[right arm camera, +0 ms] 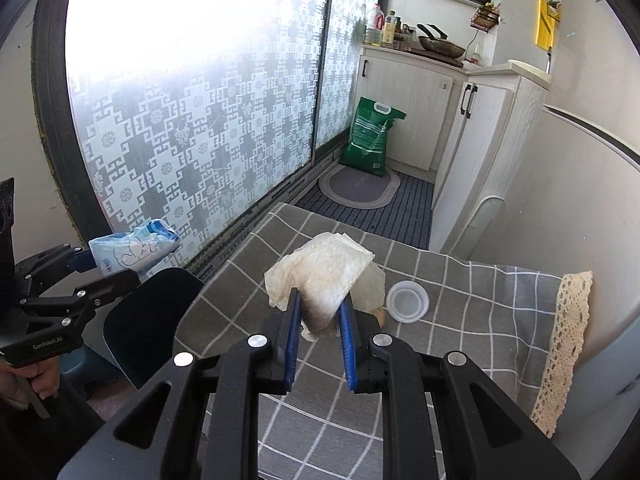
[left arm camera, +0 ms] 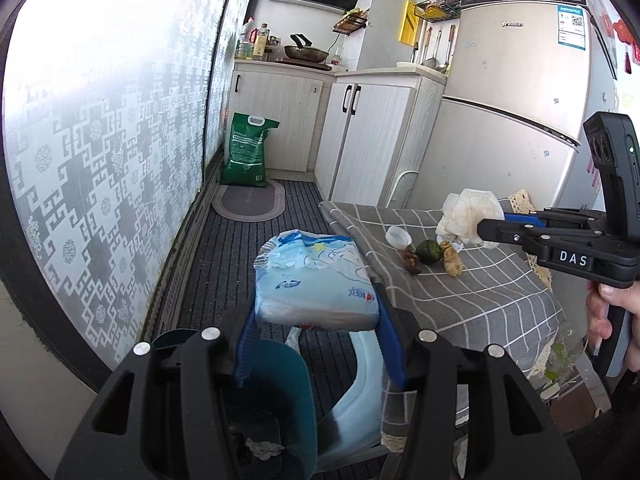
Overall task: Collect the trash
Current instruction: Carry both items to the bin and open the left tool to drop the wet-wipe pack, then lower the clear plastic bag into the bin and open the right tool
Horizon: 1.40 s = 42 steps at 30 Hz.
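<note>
My left gripper [left arm camera: 316,316] is shut on a blue tissue pack [left arm camera: 316,280] and holds it in the air above a teal trash bin [left arm camera: 276,400] on the floor, left of the table; a crumpled tissue [left arm camera: 264,448] lies inside the bin. The pack also shows in the right wrist view [right arm camera: 132,250]. My right gripper [right arm camera: 320,304] is shut on a stained crumpled paper towel [right arm camera: 324,272] above the grey checked tablecloth [right arm camera: 480,320]. On the table lie a clear plastic lid [right arm camera: 407,297], a green fruit [left arm camera: 429,252] and brown food scraps [left arm camera: 451,263].
A patterned glass sliding door [left arm camera: 100,140] runs along the left. A green sack [left arm camera: 246,150] and an oval mat [left arm camera: 248,200] sit on the floor by white cabinets [left arm camera: 360,140]. A fridge [left arm camera: 512,120] stands behind the table. A dark chair back [right arm camera: 152,320] is beside the table.
</note>
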Tool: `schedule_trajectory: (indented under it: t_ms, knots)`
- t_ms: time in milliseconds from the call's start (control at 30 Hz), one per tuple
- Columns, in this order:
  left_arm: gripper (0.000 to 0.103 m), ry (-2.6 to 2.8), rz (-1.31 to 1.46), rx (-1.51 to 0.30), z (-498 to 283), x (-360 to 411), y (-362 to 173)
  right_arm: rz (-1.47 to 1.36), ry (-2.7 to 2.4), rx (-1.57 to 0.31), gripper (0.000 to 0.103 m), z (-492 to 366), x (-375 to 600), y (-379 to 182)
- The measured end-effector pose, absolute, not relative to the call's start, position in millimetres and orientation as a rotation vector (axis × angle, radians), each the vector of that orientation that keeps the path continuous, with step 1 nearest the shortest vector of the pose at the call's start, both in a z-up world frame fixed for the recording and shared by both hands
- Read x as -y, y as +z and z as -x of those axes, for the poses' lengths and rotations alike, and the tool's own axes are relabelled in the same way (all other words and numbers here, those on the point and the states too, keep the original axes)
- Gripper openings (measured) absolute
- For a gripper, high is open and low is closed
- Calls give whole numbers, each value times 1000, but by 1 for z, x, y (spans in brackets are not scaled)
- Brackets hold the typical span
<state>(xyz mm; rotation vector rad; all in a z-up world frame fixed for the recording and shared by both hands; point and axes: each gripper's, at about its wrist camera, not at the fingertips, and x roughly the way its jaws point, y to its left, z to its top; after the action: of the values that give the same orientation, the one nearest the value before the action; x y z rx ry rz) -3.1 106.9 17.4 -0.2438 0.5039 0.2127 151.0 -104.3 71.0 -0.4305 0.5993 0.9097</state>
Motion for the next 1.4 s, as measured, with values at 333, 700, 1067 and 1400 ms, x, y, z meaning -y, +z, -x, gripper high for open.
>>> schedule_trajectory:
  t_ms: [333,700,1067,1400]
  knots:
    - [54,307,246,-575,27,-146,-5,455,1022,-584,18,-112,55,79]
    - [54,301,306,-748,38,-178,-52,552,1133,-614,18,-68,-1,65]
    - [56,274,300,-903,39,-181,-90,683,1138,-739,18,-50,-33,30]
    - [48,252,273,-889,46,-177,-87,735,1141,-781,18,-39,-45,15]
